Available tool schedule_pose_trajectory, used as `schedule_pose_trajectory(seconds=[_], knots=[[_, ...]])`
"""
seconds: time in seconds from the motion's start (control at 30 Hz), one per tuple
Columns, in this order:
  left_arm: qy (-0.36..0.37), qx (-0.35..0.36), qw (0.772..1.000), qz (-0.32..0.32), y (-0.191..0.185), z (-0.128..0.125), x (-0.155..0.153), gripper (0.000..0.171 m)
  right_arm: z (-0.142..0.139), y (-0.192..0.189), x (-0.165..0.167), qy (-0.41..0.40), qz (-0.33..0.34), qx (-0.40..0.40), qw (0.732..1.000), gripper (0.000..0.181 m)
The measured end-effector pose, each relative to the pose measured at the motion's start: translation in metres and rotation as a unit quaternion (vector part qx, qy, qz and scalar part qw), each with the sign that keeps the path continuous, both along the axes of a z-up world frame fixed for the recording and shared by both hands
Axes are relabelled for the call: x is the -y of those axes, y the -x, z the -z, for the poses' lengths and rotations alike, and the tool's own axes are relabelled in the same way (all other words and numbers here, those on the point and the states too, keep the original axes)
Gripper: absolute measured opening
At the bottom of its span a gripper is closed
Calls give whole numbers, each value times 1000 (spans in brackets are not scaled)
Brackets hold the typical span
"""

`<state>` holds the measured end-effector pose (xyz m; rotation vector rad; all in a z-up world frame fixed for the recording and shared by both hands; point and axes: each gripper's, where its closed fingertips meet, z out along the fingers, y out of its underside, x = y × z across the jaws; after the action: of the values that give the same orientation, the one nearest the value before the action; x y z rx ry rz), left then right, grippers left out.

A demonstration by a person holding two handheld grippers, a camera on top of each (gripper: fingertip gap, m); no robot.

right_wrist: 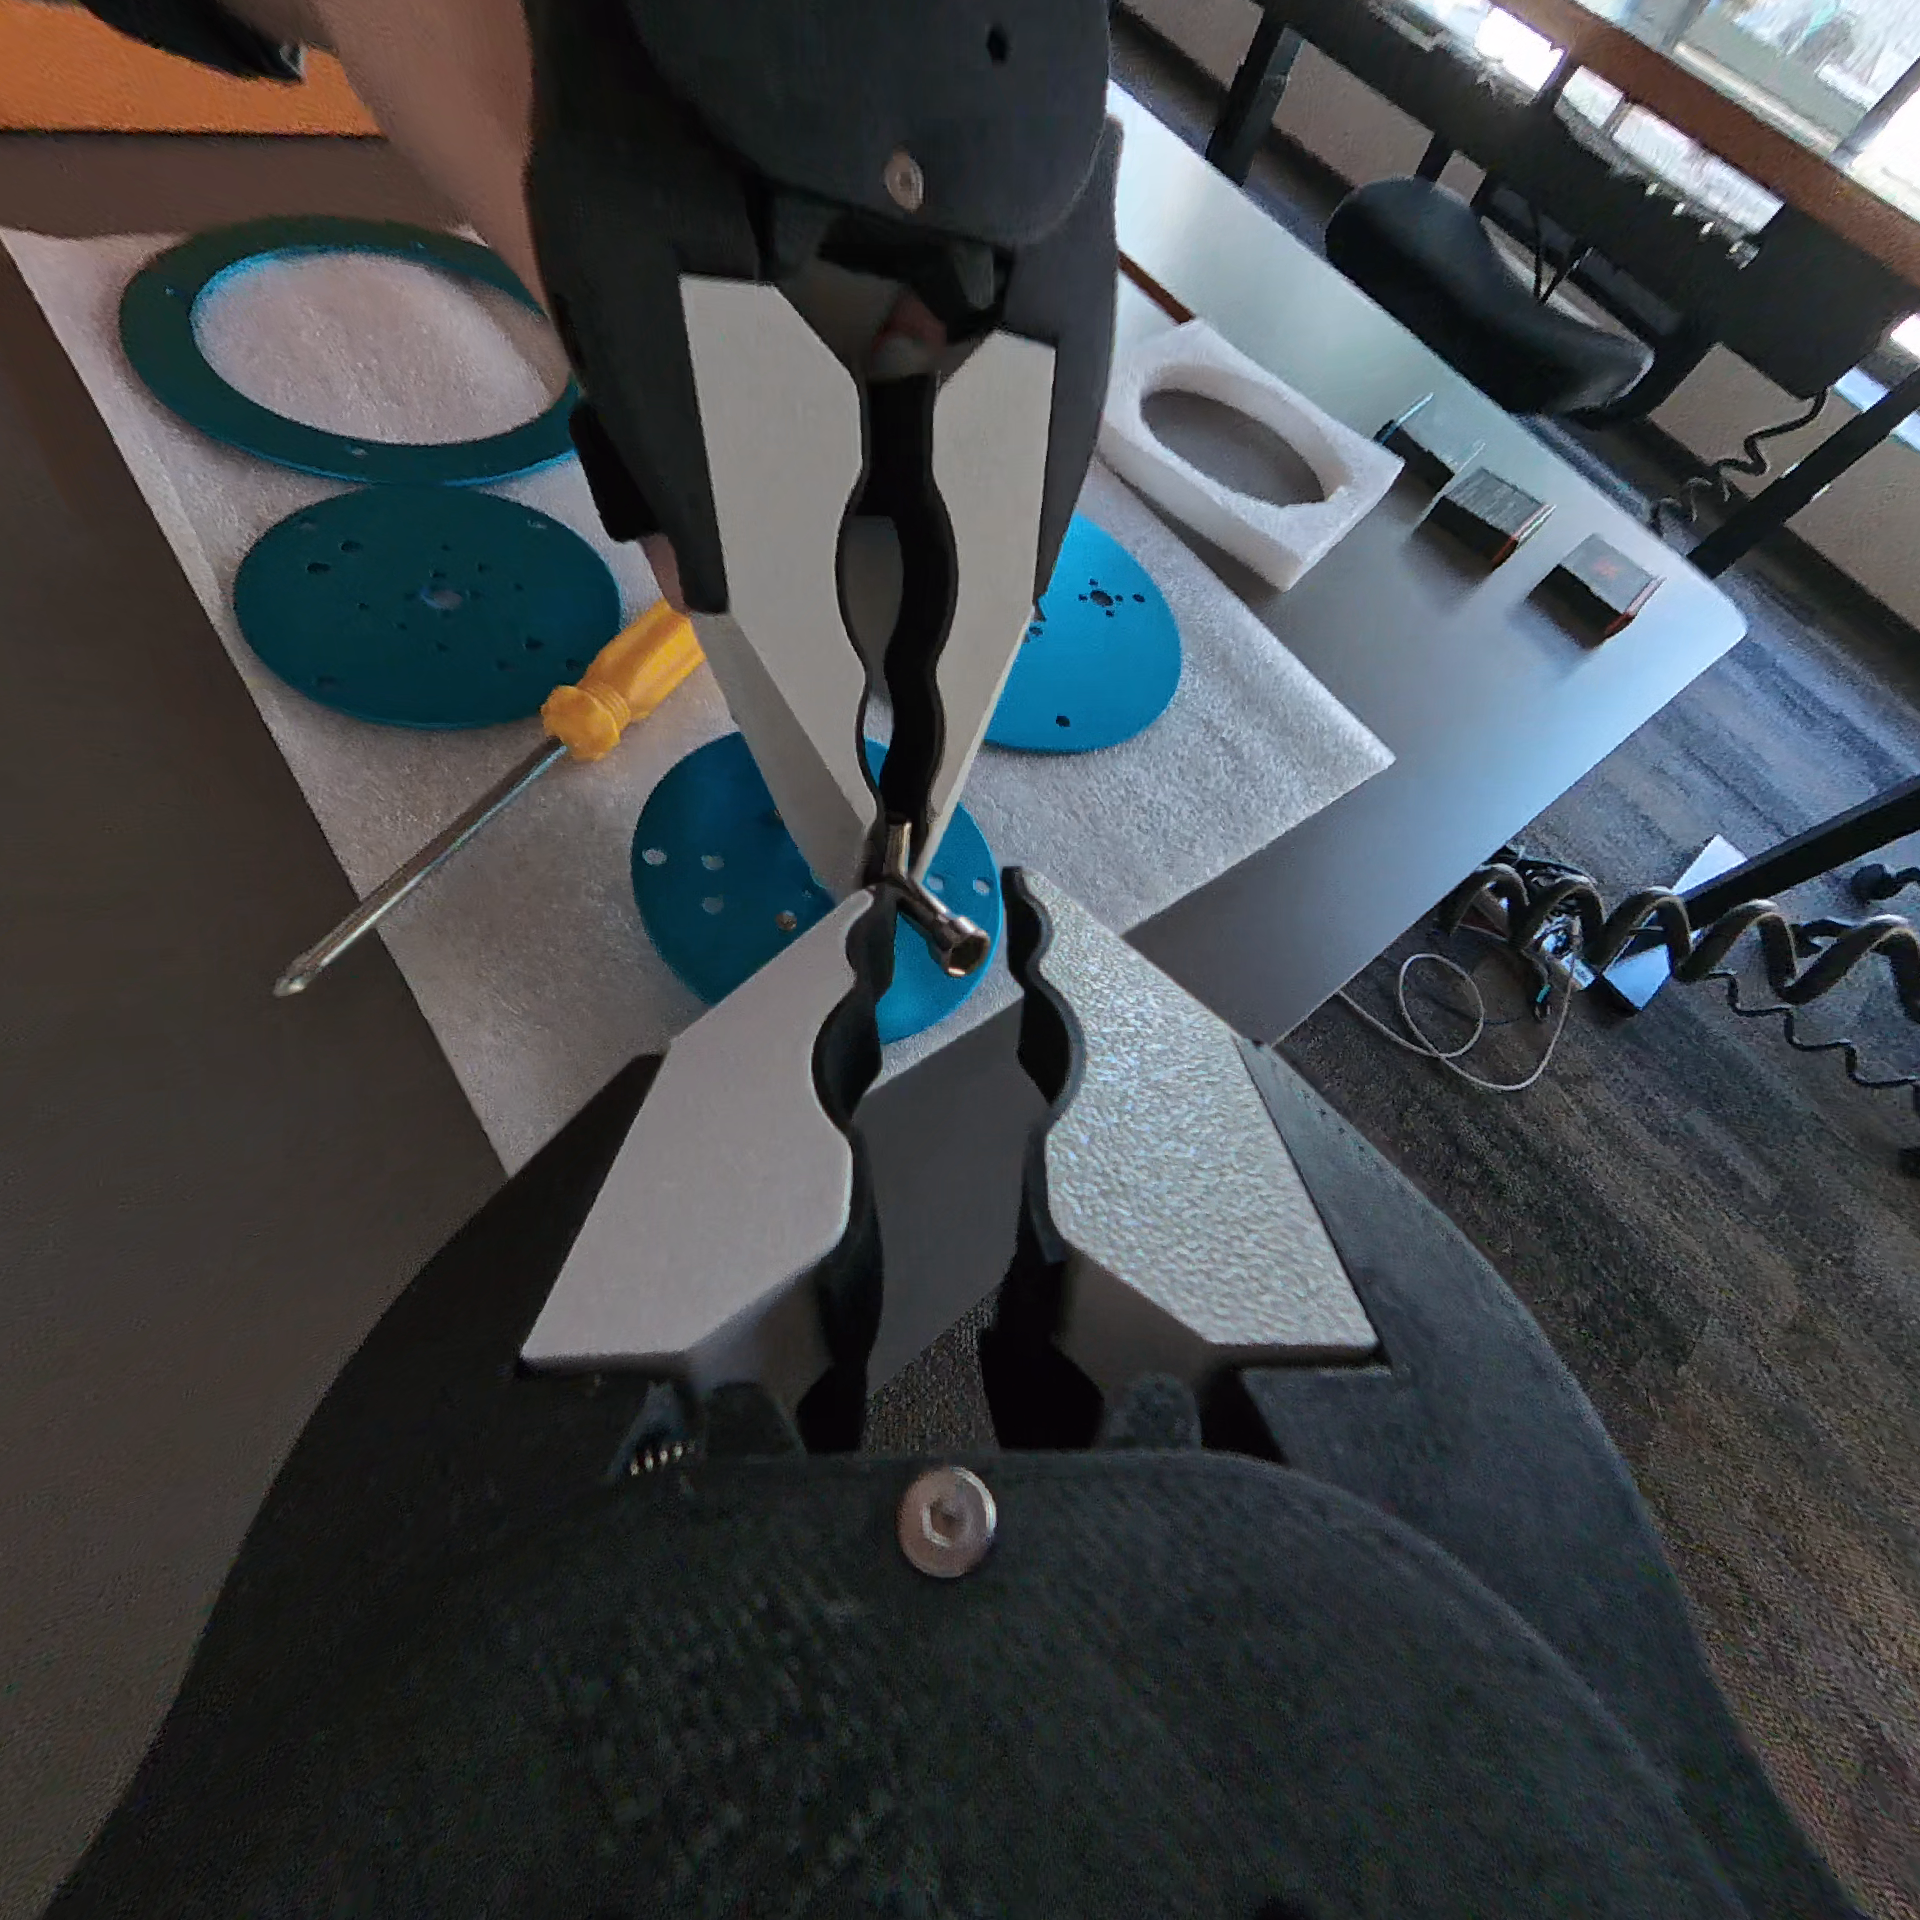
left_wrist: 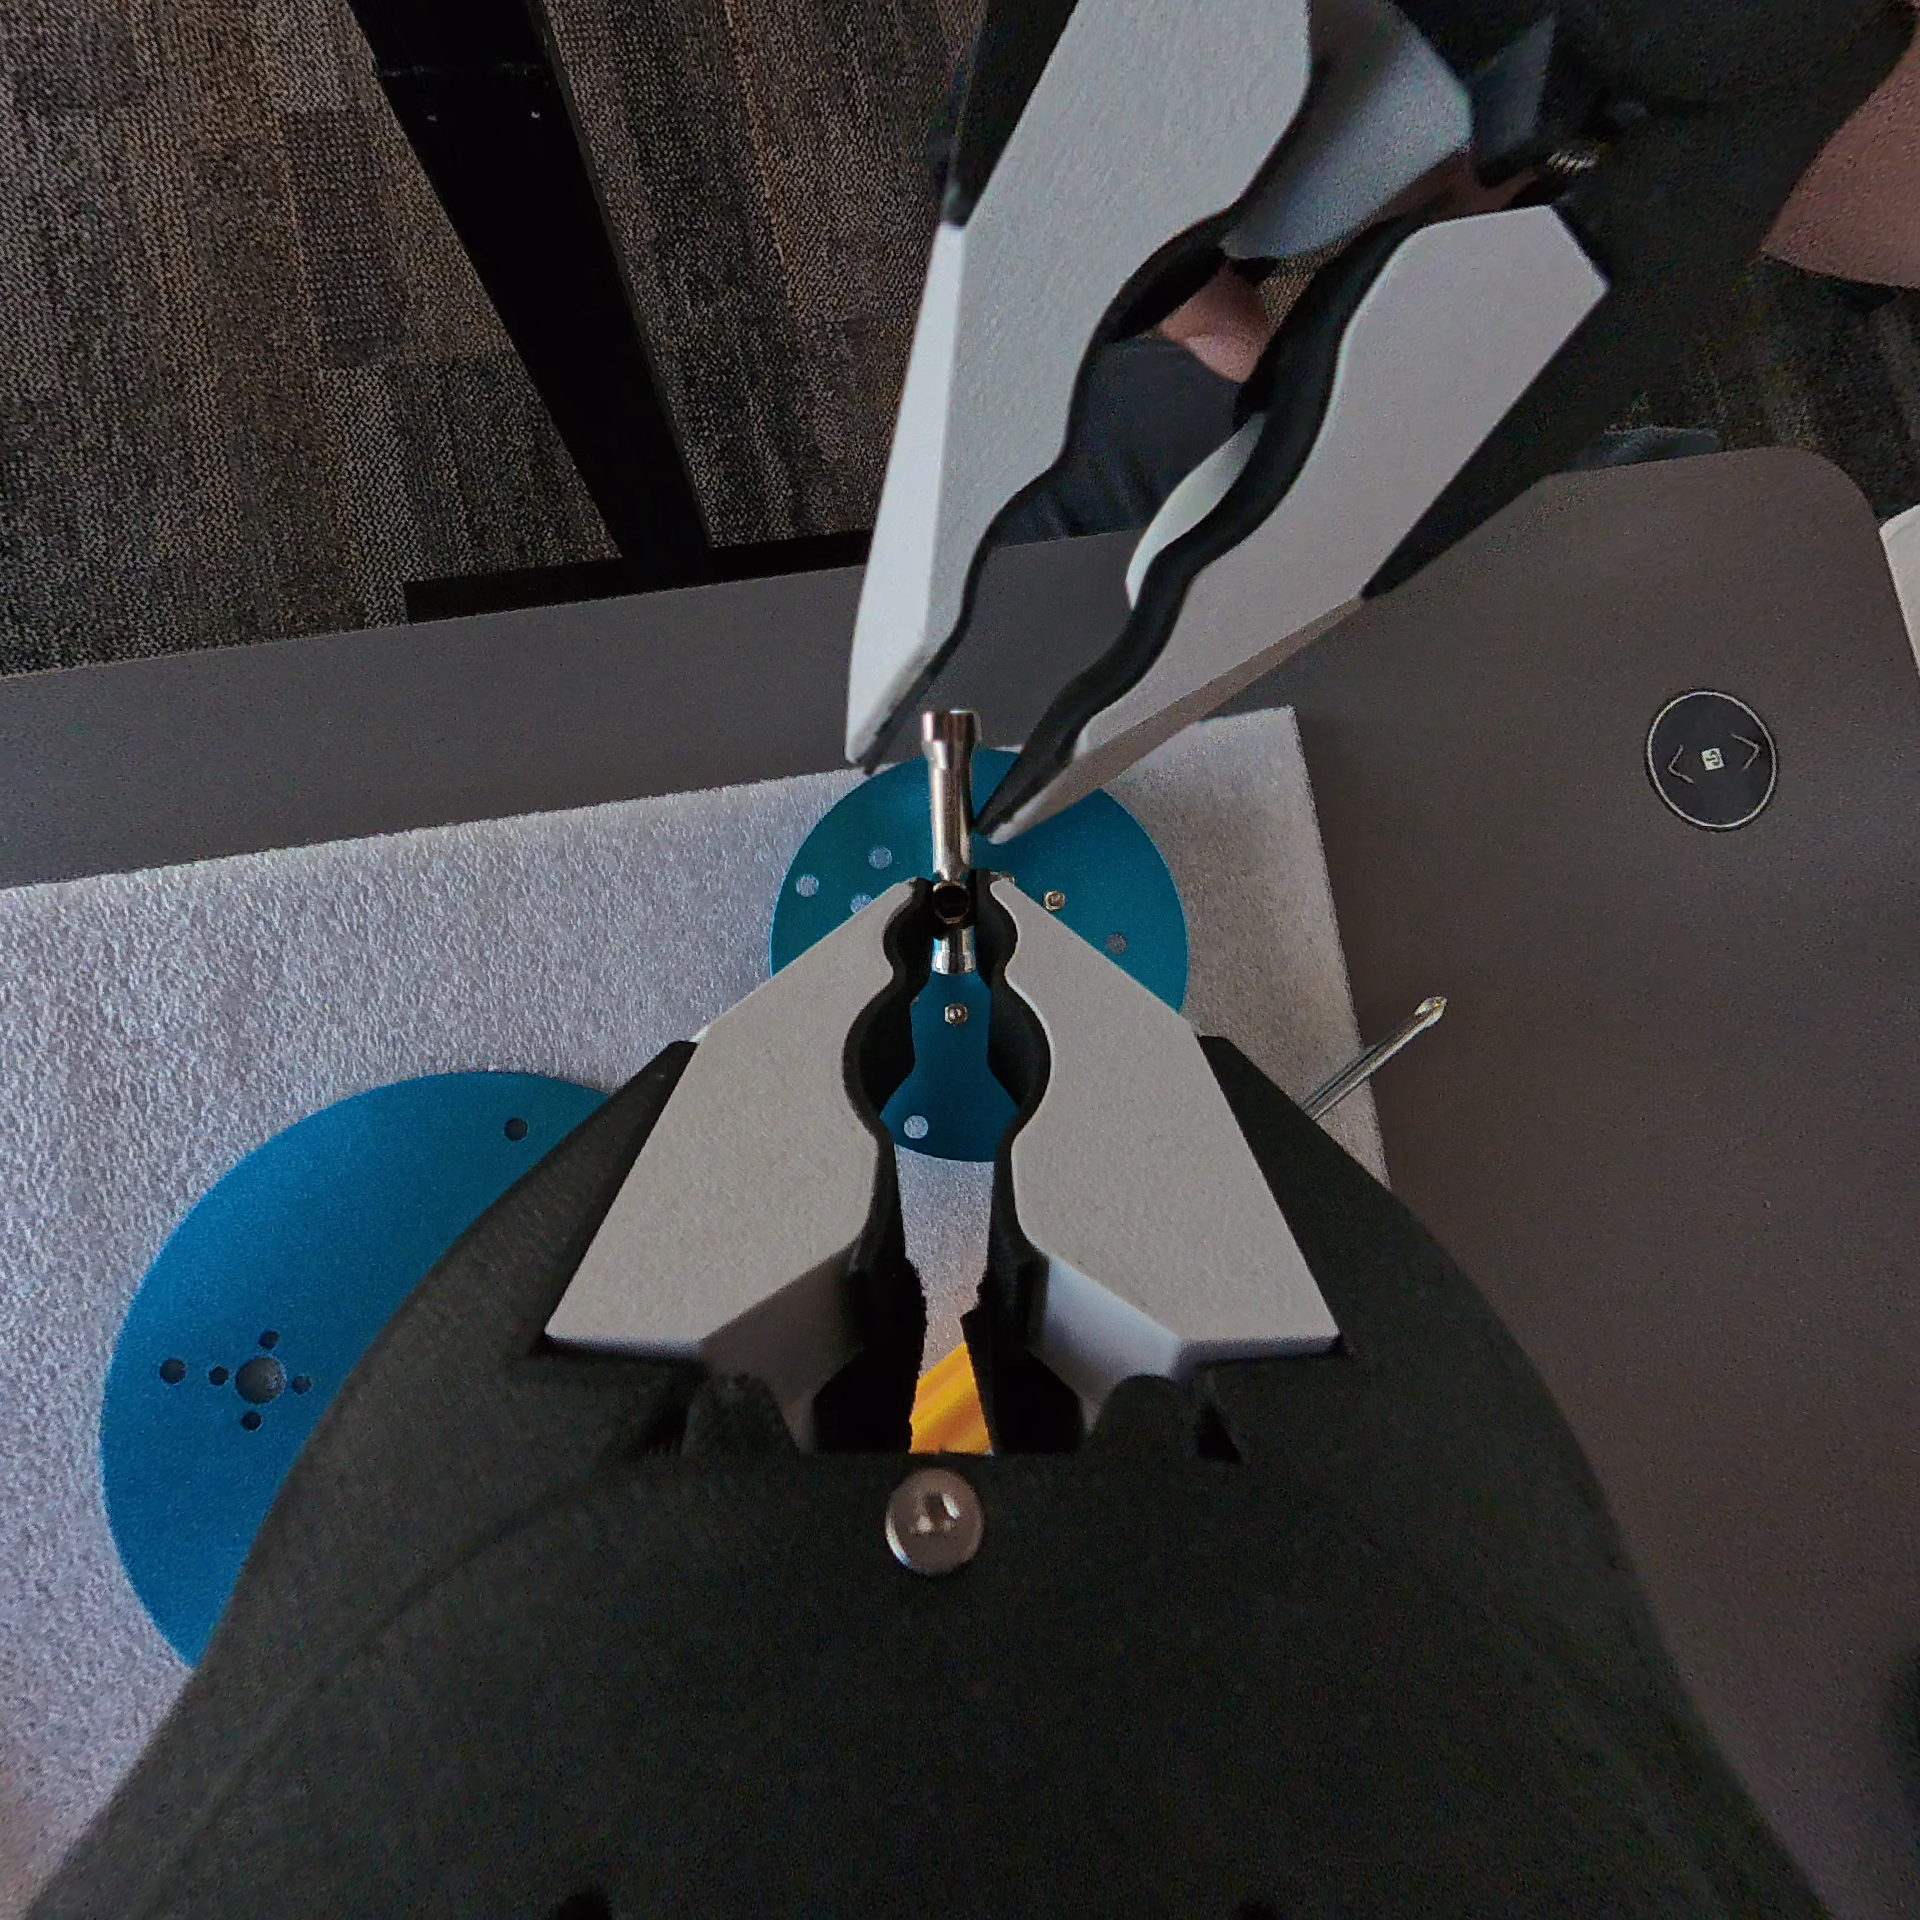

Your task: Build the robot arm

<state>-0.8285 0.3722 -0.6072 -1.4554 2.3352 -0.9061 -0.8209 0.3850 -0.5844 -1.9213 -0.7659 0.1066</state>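
Socket wrench, T-shaped, clamped by left hand-held gripper over blue disc; right hand-held gripper, jaws apart, brackets its arm at 12 o'clock; screwdriver w/ yellow handle at 10.

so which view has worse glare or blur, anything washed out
Right wrist view: windows at top right are blown out, with sheen on the grey table and the right gripper; edges are stretched. Left wrist view: even light, and the metal socket wrench is sharp.
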Motion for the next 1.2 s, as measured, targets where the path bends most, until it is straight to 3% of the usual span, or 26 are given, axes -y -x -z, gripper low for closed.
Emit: schedule_pose_trajectory(seconds=[0.13,0.27,0.3,0.37,0.53,0.7,0.9,1.2], knots=[[-1,1,1000,1,-1,0,0,6,18,-3,2,61,-6,-20,998,16],[-9,4,1000,4,-1,0,1,6,18,-4,4,66,-11,-59,996,10],[-16,3,1000,7,-1,0,0,6,17,-5,4,66,-15,-62,996,12],[-24,-3,1000,11,-1,0,0,6,8,-3,4,52,-24,-75,996,34],[-27,-9,999,14,-1,0,0,6,7,-2,5,82,-42,-103,990,13],[2,-3,1000,-3,-2,0,1,7,9,-3,8,93,-47,-134,986,10],[70,15,997,-21,-5,-4,6,10,15,-5,13,94,-49,-109,988,10],[71,39,996,-26,-7,-9,4,8,16,-5,12,103,-47,-109,988,10]])
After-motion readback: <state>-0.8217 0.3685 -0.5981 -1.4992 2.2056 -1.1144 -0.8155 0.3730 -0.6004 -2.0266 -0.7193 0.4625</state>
